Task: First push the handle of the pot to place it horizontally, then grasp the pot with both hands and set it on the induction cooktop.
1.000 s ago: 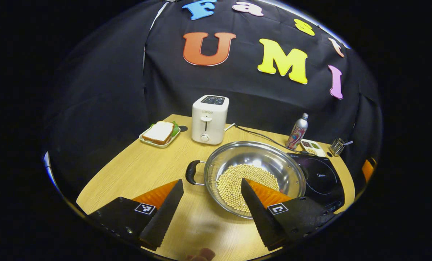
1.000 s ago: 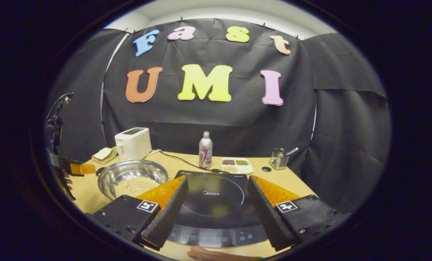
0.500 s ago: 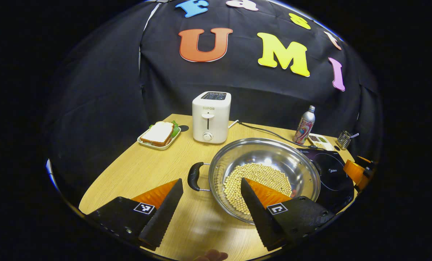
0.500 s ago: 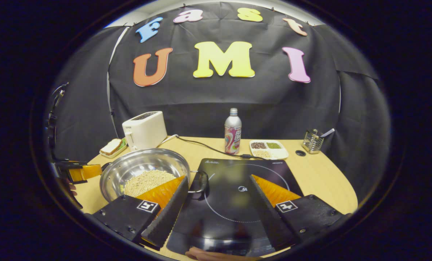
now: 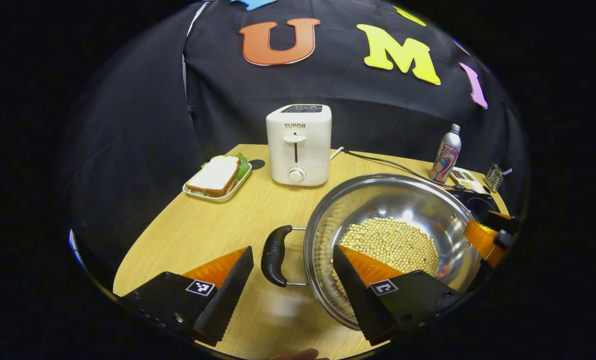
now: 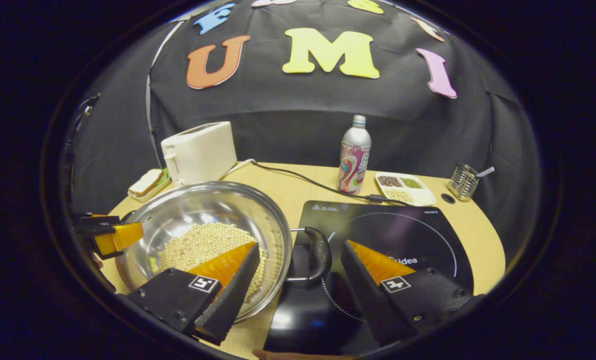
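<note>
A steel pot (image 5: 403, 197) holding soybeans (image 5: 390, 242) sits on the wooden table (image 5: 203, 225), its two black handles pointing left and right. My left gripper (image 5: 292, 250) is open, and the pot's left handle (image 5: 275, 255) lies just ahead between its fingers, untouched. In the right gripper view the pot (image 6: 203, 205) stands left of the black induction cooktop (image 6: 403, 235). My right gripper (image 6: 300, 245) is open around the right handle (image 6: 319, 252), which reaches over the cooktop's left edge. Each view shows the other gripper's orange finger at the pot's far rim.
Behind the pot stand a white toaster (image 5: 298, 145) and a plate with a sandwich (image 5: 218, 175). A cable (image 6: 298, 177) runs across the table to the cooktop. A metal bottle (image 6: 354, 155), a white snack tray (image 6: 403, 182) and a wire holder (image 6: 465, 180) stand at the back.
Both grippers have moved forward and down towards the pot. Each handle now sits between an open pair of fingers. The pot has not visibly shifted on the table.
</note>
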The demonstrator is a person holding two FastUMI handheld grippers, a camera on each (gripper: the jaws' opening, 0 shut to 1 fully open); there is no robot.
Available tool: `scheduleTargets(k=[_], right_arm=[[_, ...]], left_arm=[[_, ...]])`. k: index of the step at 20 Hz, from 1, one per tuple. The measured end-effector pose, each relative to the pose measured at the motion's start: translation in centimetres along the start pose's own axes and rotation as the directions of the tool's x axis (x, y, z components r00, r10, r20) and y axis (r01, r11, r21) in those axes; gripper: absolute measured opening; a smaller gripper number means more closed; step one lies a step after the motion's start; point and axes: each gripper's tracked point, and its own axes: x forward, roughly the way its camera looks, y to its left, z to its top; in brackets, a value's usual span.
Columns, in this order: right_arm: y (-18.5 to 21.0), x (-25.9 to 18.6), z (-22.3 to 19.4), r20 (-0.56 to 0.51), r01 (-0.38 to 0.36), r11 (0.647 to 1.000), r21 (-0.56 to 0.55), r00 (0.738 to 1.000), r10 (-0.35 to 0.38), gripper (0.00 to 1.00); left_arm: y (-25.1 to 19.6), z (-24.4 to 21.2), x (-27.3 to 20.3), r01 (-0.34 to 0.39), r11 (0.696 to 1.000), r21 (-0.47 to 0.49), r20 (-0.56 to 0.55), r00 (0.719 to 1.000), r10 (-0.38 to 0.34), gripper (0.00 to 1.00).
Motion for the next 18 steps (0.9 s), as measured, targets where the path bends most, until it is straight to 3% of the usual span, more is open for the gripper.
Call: scheduleTargets(k=[2, 4, 5, 6, 7, 9, 10, 11, 15, 18], right_arm=[[0.3, 0.7, -0.2, -0.025, 0.0, 1.0, 0.012, 1.0, 0.0, 0.97], [0.4, 1.5, -1.5, -0.104, 0.015, 1.0, 0.011, 0.994, -0.014, 0.96], [0.0, 1.7, -1.0, -0.081, 0.035, 0.999, -0.012, 0.996, -0.036, 0.91], [-0.4, 1.9, -1.3, -0.127, 0.058, 0.998, -0.034, 0.99, -0.061, 0.9], [-0.3, 1.4, -1.0, -0.11, 0.07, 0.997, -0.044, 0.991, -0.074, 0.77], [-0.5, 1.5, -1.1, -0.133, 0.048, 0.997, -0.067, 0.99, -0.056, 0.7], [-0.4, 1.7, -1.2, -0.141, 0.03, 0.998, -0.058, 0.989, -0.038, 0.68], [-0.3, 1.5, -1.1, -0.156, 0.012, 0.999, -0.039, 0.988, -0.018, 0.62], [-0.3, 1.3, -0.9, -0.181, -0.031, 0.999, 0.018, 0.983, 0.033, 0.54], [0.3, 0.1, -1.2, -0.195, -0.057, 0.997, 0.047, 0.979, 0.066, 0.56]], left_arm=[[0.3, -0.3, 0.9, -0.007, 1.0, 0.024, -0.018, 1.0, 0.008, 0.95], [0.0, -0.5, 0.8, 0.013, 0.999, 0.031, -0.024, 1.0, -0.013, 0.82], [-0.2, -0.5, 1.0, 0.023, 0.999, 0.031, -0.027, 0.999, -0.022, 0.69], [-0.2, -0.5, 1.2, 0.028, 0.999, 0.038, -0.028, 0.999, -0.027, 0.8], [-0.1, -0.6, 1.3, 0.035, 0.999, 0.038, -0.03, 0.999, -0.033, 0.69], [-0.1, -0.6, 1.3, 0.042, 0.998, 0.036, -0.045, 0.998, -0.04, 0.67], [-0.1, -0.6, 1.2, 0.045, 0.998, 0.045, -0.055, 0.998, -0.042, 0.76], [-0.1, -0.5, 1.2, 0.048, 0.997, 0.061, -0.064, 0.997, -0.044, 0.64], [0.1, -0.3, 0.6, 0.042, 0.996, 0.082, -0.074, 0.997, -0.036, 0.64], [0.6, -0.4, -0.4, 0.021, 0.997, 0.074, -0.076, 0.997, -0.015, 0.64]])
